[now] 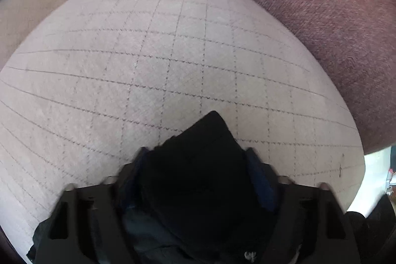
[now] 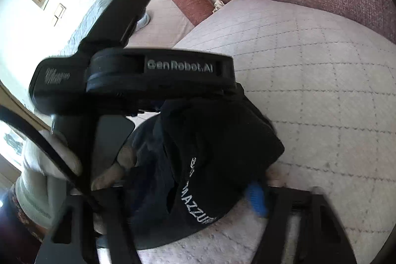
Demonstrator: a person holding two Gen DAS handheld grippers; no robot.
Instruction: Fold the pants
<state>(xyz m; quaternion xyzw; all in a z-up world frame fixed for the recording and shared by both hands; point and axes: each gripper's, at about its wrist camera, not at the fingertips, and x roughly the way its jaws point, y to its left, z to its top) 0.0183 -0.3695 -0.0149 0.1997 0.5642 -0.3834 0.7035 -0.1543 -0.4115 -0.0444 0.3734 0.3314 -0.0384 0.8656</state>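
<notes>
We see the black pants (image 1: 198, 165) bunched up between the fingers of the left gripper (image 1: 198, 152) – a thick wad of dark fabric fills the gap from one finger (image 1: 133, 165) to the other, and the jaws stand partway apart, pressed against it on both sides. A peak of the cloth pokes out beyond the fingertips, over a pale quilted cushion (image 1: 173, 53) stitched in a grid. Behind the cushion runs a reddish-brown sofa back (image 1: 309, 4).

From the right wrist view, the pants (image 2: 210, 152) lie in a heap on the same cushion (image 2: 309, 78), with white lettering along one edge. The right gripper (image 2: 185, 192) sits at the near edge of the heap – its blue-padded finger (image 2: 256, 199) touches the fabric, while the other finger is hidden by cloth, so we cannot tell whether its jaws are clamped on the pants or merely around them. The left gripper's body (image 2: 138, 81) reaches across above the heap, held by a hand (image 2: 111, 172)
</notes>
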